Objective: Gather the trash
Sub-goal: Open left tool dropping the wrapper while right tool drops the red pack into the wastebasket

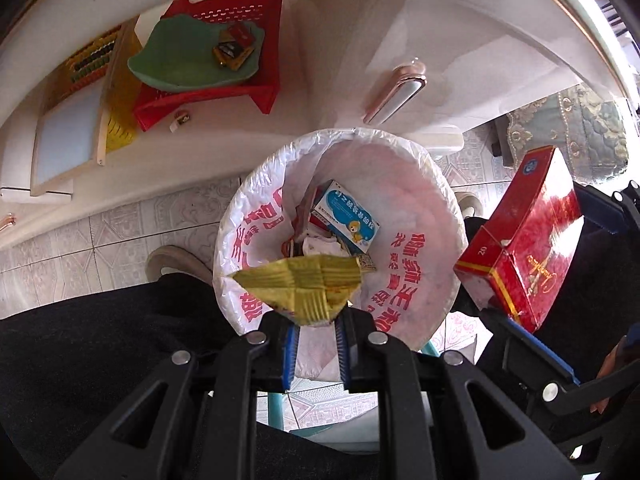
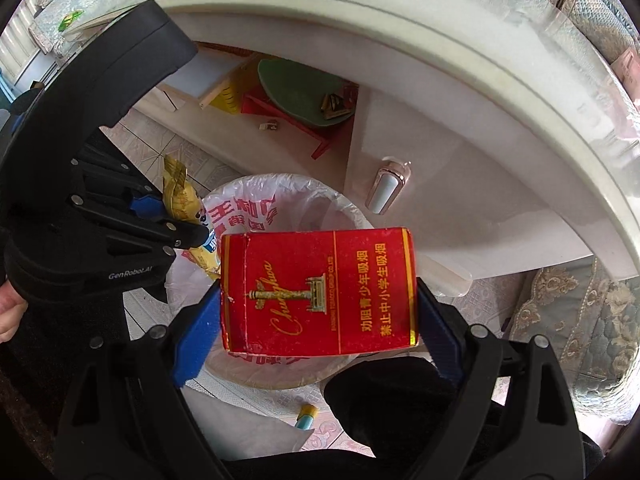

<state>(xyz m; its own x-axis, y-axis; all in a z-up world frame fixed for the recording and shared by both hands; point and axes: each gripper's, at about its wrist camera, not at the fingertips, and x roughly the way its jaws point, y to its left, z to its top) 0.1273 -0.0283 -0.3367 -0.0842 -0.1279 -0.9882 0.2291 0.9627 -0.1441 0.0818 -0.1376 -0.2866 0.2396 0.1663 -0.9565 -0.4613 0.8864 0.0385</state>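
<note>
My left gripper (image 1: 316, 332) is shut on a crumpled yellow wrapper (image 1: 304, 284) and holds it over the near rim of a trash bin (image 1: 420, 184) lined with a white bag with red print. Inside the bin lie a blue-and-white box (image 1: 348, 216) and other scraps. My right gripper (image 2: 320, 320) is shut on a red cigarette pack (image 2: 320, 288), held above the bin (image 2: 248, 196). The pack also shows at the right of the left wrist view (image 1: 528, 240). The left gripper with the wrapper (image 2: 180, 196) shows at the left of the right wrist view.
A white table (image 2: 480, 92) curves over the bin, with a drawer handle (image 1: 396, 92). On a shelf under it stand a red basket (image 1: 224, 92) with a green plate (image 1: 192, 56) holding small wrappers, and a wooden frame (image 1: 68, 128). A small tube (image 2: 306, 416) lies on the tiled floor.
</note>
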